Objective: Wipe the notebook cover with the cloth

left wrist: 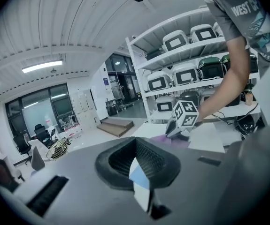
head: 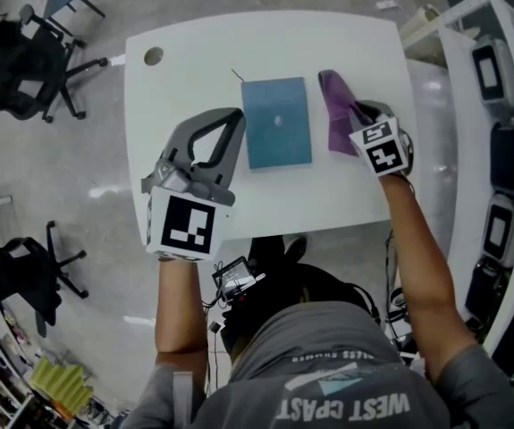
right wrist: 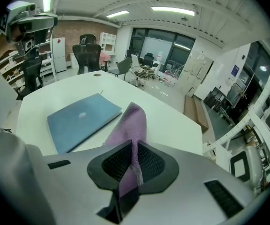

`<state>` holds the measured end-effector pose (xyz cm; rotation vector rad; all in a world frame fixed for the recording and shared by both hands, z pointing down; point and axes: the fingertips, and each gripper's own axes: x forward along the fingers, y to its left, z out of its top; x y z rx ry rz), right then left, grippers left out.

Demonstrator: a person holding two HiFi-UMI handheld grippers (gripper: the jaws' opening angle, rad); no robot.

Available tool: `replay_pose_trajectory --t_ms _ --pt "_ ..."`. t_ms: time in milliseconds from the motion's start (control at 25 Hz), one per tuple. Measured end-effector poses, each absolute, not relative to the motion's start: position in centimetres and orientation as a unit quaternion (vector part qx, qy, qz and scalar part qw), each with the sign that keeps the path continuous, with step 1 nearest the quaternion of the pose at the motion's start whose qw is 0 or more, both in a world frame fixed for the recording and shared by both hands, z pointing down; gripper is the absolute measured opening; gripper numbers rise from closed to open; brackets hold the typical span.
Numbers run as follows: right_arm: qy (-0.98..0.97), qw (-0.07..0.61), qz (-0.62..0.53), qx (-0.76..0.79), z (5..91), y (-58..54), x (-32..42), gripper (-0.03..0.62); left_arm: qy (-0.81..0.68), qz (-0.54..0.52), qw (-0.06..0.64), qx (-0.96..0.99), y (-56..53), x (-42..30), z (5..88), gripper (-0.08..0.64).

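Notebook point(head: 276, 121) lies flat at mid-worktop point(head: 185, 70), its cover apparently not yet wiped. Purple cloth point(head: 337, 110) sits just right of it, clamped in the right gripper point(head: 357, 119). Left gripper point(head: 230, 123), jaws together and empty, hovers at its left. All the wiping is left.

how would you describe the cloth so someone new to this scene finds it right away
Look at the white table in the room's middle. Right of the flat blue notebook on it is a crumpled purple fabric cloth, one end pinched in the right tool. It is the only soft, purple thing there.
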<state>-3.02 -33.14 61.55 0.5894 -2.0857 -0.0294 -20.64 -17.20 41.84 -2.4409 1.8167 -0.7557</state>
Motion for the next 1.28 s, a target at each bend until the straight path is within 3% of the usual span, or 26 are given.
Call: replay_pose_trajectory --t_ms 320,560,720,800,920,1280 --pt "-0.824 0.477 0.043 0.302 61.9 -32.1 6.8 0.063 0.564 -0.244 0.031 -0.789 -16.8 -17.1 38.4 0.0" --pt "-0.83 0.452 0.108 0.308 62.1 -31.0 10.6 0.146 0.554 -0.249 0.052 -0.793 -16.1 -14.3 35.7 0.0" --pt "-0.836 0.423 0.115 0.331 58.8 -30.3 12.6 0.155 0.547 -0.252 0.071 -0.795 -15.5 -12.7 33.3 0.0" --pt "-0.847 0.394 0.109 0.339 56.1 -29.9 13.1 0.145 0.543 -0.252 0.083 -0.796 -15.1 -11.8 32.0 0.0" --pt "-0.876 0.329 0.095 0.341 50.4 -28.7 13.1 0.052 0.539 -0.254 0.101 -0.797 -14.3 -10.3 30.1 0.0" --pt "-0.953 0.15 -0.02 0.263 28.6 -20.1 10.8 0.031 0.515 -0.26 0.146 -0.803 -11.4 -6.1 25.6 0.0"
